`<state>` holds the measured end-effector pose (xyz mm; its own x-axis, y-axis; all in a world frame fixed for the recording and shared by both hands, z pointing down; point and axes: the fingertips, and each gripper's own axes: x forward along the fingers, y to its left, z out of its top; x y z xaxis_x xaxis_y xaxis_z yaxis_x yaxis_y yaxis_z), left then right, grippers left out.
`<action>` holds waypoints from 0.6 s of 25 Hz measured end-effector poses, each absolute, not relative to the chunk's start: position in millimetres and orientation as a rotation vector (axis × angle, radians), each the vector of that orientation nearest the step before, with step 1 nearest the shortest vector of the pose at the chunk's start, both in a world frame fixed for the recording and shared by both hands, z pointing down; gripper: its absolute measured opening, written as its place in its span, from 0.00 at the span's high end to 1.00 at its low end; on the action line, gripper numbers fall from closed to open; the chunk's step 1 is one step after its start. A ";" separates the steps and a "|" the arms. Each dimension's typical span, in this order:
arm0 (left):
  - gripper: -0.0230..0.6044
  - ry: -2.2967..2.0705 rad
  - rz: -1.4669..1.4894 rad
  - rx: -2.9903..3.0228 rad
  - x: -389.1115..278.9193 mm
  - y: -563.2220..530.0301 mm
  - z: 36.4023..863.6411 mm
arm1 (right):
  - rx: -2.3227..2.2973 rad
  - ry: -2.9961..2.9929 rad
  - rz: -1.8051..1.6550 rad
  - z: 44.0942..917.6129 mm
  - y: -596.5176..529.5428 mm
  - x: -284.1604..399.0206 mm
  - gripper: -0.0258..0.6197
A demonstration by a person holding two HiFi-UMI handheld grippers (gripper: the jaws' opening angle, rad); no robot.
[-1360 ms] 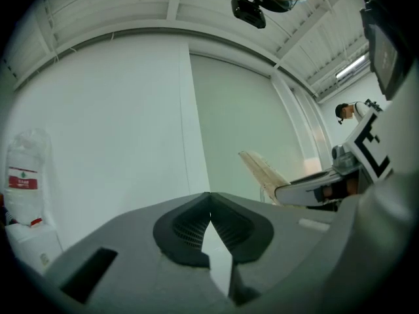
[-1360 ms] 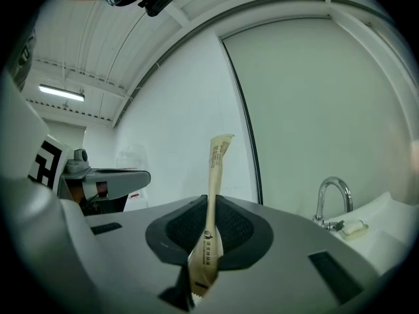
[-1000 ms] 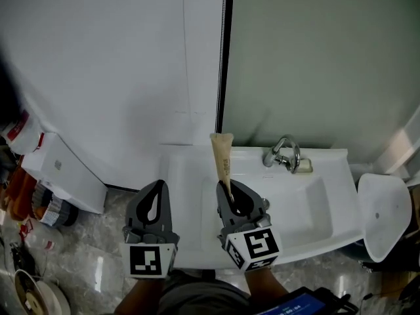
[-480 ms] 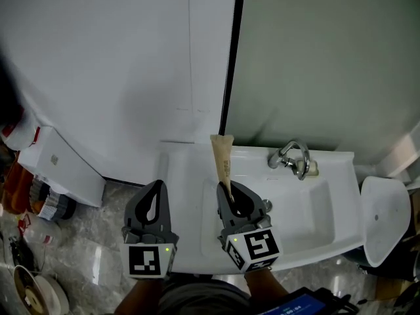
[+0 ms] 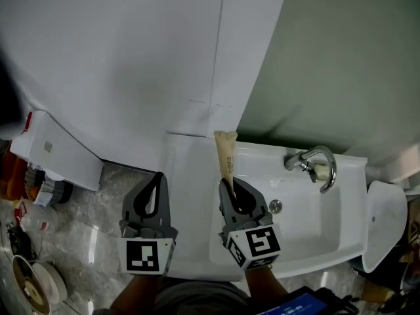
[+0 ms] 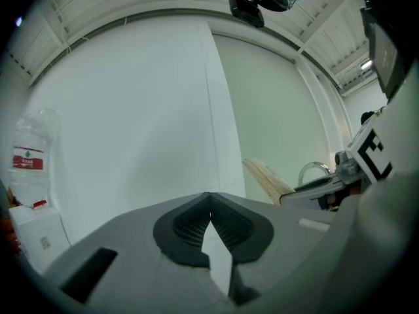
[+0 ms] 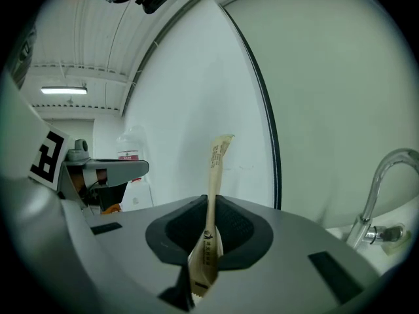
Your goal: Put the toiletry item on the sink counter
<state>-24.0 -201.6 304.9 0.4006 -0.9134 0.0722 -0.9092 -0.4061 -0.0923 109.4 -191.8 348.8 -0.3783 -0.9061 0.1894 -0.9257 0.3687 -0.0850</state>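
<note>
A slim beige toiletry sachet (image 5: 225, 155) stands upright in my right gripper (image 5: 230, 190), which is shut on its lower end; the right gripper view shows the same sachet (image 7: 213, 175) pinched between the jaws. That gripper hovers over the left part of the white sink counter (image 5: 187, 176). My left gripper (image 5: 155, 188) is shut with nothing in it and hangs over the sink's left edge. In the left gripper view its jaws meet at the tip (image 6: 209, 209).
A chrome faucet (image 5: 314, 163) stands at the back right of the basin, with a drain (image 5: 275, 206) below it. A white box (image 5: 56, 156) and clutter sit on the marble floor to the left. A white lid (image 5: 387, 223) lies to the right.
The view has shifted: the sink and faucet now appear farther right and lower. Both grippers keep their places in the frame, the right one still holding the sachet.
</note>
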 end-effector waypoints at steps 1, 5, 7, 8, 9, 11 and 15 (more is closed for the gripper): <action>0.94 1.701 -0.182 -2.606 -26.4 -208.5 310.9 | 1.679 -2.500 0.292 355.9 -198.0 107.1 0.90; 0.94 1.725 -0.235 -2.632 -35.9 -233.0 335.6 | 1.644 -2.469 0.383 387.2 -220.6 95.8 0.90; 0.94 1.735 -0.266 -2.644 -40.1 -243.9 348.7 | 1.623 -2.452 0.423 403.5 -230.8 90.3 0.90; 0.94 1.739 -0.284 -2.649 -42.6 -249.0 356.0 | 1.611 -2.444 0.441 411.5 -235.6 87.4 0.90; 0.94 1.747 -0.302 -2.655 -45.6 -253.6 363.8 | 1.598 -2.438 0.458 419.3 -239.9 84.2 0.90; 0.94 1.776 -0.327 -2.671 -52.5 -261.8 378.5 | 1.569 -2.425 0.489 434.0 -246.8 77.2 0.90; 0.94 1.811 -0.372 -2.687 -65.1 -274.4 400.9 | 1.507 -2.384 0.538 463.4 -254.2 66.2 0.90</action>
